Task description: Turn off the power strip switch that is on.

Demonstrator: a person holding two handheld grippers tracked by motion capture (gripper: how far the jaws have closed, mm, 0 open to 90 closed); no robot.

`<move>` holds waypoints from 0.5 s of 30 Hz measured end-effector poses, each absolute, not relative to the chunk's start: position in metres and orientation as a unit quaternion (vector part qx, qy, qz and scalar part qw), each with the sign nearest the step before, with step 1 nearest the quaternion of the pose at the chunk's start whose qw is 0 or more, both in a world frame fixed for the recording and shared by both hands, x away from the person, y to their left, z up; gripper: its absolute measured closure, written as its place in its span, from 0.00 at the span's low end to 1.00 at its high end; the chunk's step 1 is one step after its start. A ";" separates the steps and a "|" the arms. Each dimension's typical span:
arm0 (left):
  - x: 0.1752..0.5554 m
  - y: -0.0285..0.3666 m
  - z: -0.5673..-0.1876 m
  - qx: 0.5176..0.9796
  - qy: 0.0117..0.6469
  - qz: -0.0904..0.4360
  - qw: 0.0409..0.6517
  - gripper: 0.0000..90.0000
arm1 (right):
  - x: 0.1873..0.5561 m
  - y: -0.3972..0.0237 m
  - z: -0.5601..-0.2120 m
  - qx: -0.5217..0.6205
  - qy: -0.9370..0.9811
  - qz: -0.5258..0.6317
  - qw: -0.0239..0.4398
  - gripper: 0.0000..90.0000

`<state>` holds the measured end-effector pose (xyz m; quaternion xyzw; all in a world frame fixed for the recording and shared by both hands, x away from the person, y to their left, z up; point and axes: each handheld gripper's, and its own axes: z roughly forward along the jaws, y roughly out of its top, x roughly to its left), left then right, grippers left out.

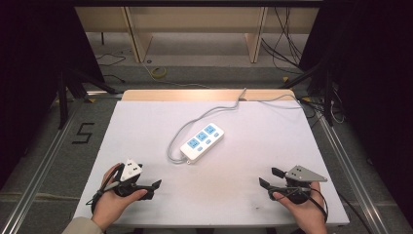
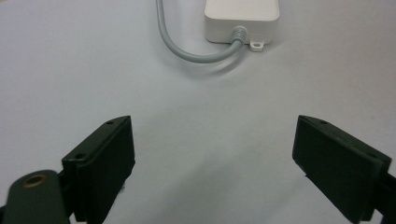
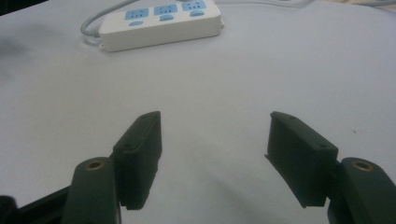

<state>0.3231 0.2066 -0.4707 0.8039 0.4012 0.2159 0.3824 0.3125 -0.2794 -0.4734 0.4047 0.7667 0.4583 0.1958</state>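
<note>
A white power strip (image 1: pixel 202 141) with three blue sockets lies slantwise at the middle of the white table (image 1: pixel 253 146). Its grey cable (image 1: pixel 178 136) leaves the near left end, loops round and runs off over the back edge. My left gripper (image 1: pixel 148 177) rests at the near left, open and holding nothing. In the left gripper view the left gripper (image 2: pixel 215 126) faces the strip's cable end (image 2: pixel 242 16). My right gripper (image 1: pixel 271 177) sits at the near right, also open with nothing between its jaws. In the right gripper view the right gripper (image 3: pixel 215 119) looks toward the strip (image 3: pixel 159 23) farther off.
A wooden strip (image 1: pixel 195 94) borders the table's back edge. Beyond it on the floor lie loose cables (image 1: pixel 287 44) and a yellow ring (image 1: pixel 158 73). Black stand legs (image 1: pixel 63 92) flank the table, and a "5" mark (image 1: pixel 84 132) is on the floor at left.
</note>
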 end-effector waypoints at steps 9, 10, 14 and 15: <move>0.324 0.207 -0.473 0.807 0.403 0.218 0.372 0.15 | 0.313 -0.276 -0.474 0.391 0.781 0.444 0.200 0.52; 0.324 0.206 -0.474 0.810 0.401 0.217 0.370 0.16 | 0.313 -0.274 -0.474 0.387 0.785 0.440 0.202 0.60; 0.324 0.204 -0.475 0.813 0.398 0.216 0.366 0.16 | 0.312 -0.272 -0.472 0.380 0.792 0.433 0.202 0.77; 0.324 0.202 -0.475 0.815 0.396 0.215 0.365 0.16 | 0.312 -0.271 -0.472 0.377 0.794 0.431 0.204 0.80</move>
